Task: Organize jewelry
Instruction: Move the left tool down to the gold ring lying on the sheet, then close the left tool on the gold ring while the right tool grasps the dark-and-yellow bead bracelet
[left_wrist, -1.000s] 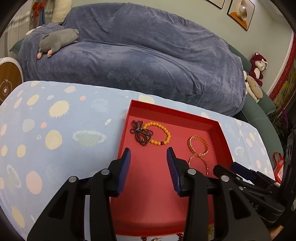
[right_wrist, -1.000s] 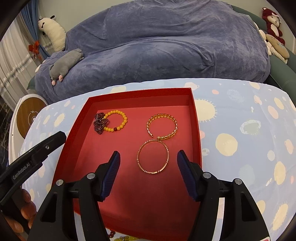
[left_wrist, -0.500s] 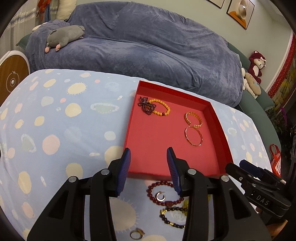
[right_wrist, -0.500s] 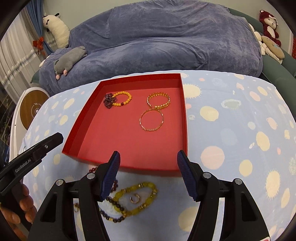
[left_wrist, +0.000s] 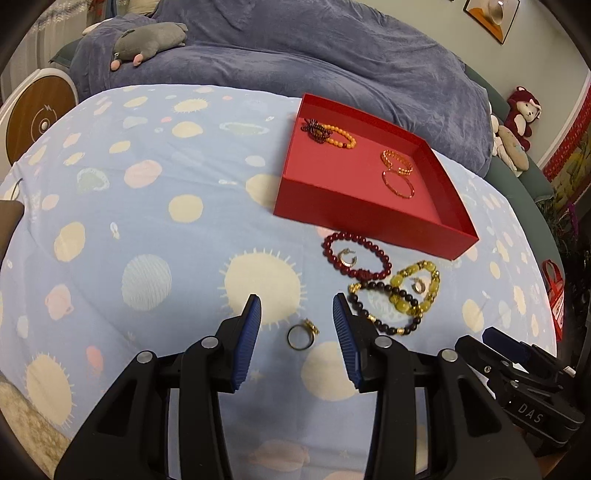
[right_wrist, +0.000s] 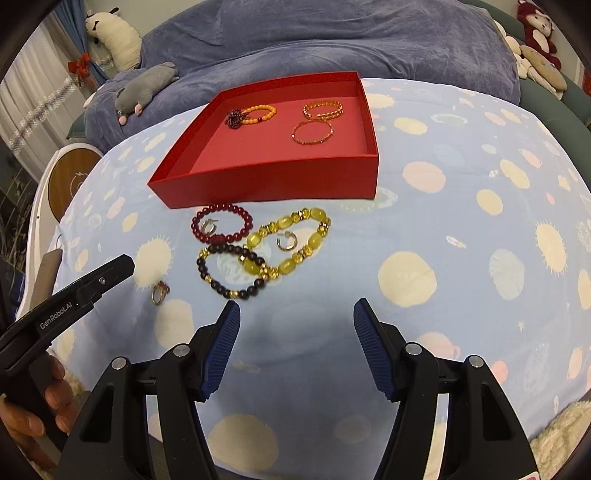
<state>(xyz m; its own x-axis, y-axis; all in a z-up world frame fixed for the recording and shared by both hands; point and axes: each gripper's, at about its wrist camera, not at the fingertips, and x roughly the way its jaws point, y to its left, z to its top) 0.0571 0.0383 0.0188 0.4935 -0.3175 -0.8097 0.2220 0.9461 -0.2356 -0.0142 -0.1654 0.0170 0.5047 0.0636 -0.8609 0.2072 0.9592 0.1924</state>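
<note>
Where lettering shows, left hand-held gripper (right_wrist: 74, 295) reads "GenRobot.AI"

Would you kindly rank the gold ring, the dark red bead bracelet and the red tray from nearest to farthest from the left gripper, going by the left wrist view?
1. Gold ring: on the cloth, between the open fingers of the left gripper.
2. Dark red bead bracelet: farther ahead, to the right, just before the tray.
3. Red tray: farthest, beyond the bracelet.
</note>
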